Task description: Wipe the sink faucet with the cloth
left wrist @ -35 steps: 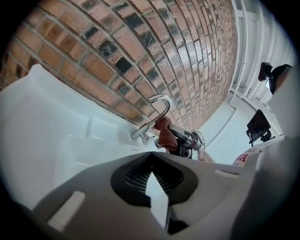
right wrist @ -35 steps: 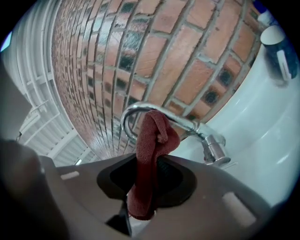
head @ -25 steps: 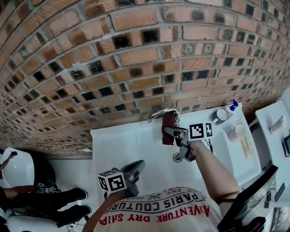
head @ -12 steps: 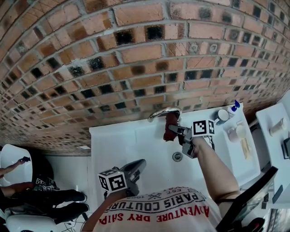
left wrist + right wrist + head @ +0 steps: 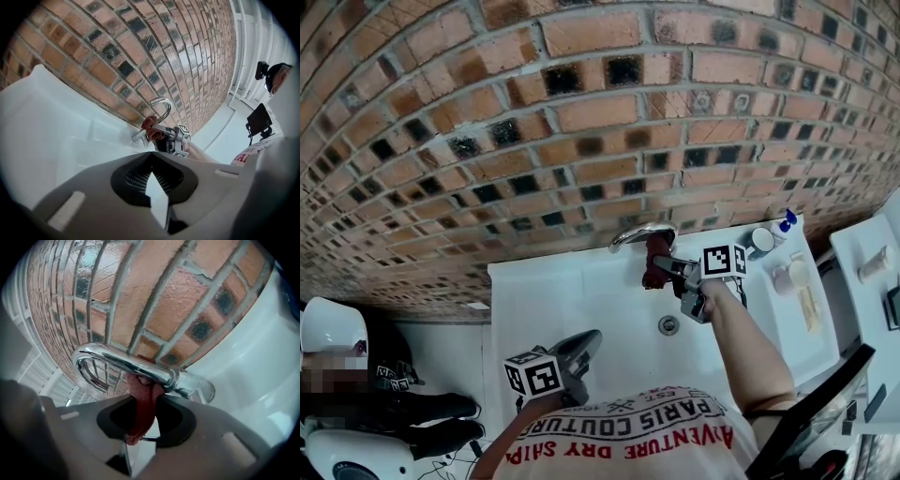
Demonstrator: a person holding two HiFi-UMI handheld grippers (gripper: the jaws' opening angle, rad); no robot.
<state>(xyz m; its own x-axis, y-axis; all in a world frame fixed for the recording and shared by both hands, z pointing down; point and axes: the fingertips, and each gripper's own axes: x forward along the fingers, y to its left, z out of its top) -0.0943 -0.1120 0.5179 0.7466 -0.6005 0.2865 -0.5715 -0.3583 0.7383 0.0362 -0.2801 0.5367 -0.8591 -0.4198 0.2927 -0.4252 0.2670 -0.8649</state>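
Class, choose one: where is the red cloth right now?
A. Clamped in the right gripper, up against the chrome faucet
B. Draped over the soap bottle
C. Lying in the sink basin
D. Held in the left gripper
A: the right gripper view shows the red cloth pinched between the jaws of the right gripper, with its upper end touching the chrome faucet.

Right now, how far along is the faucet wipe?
Done: cloth picked up, clamped in the right tongs. In hand: it sits against the chrome faucet spout. Left: likely the rest of the spout; which parts are wiped doesn't show. Left tongs shut, empty, over the sink.
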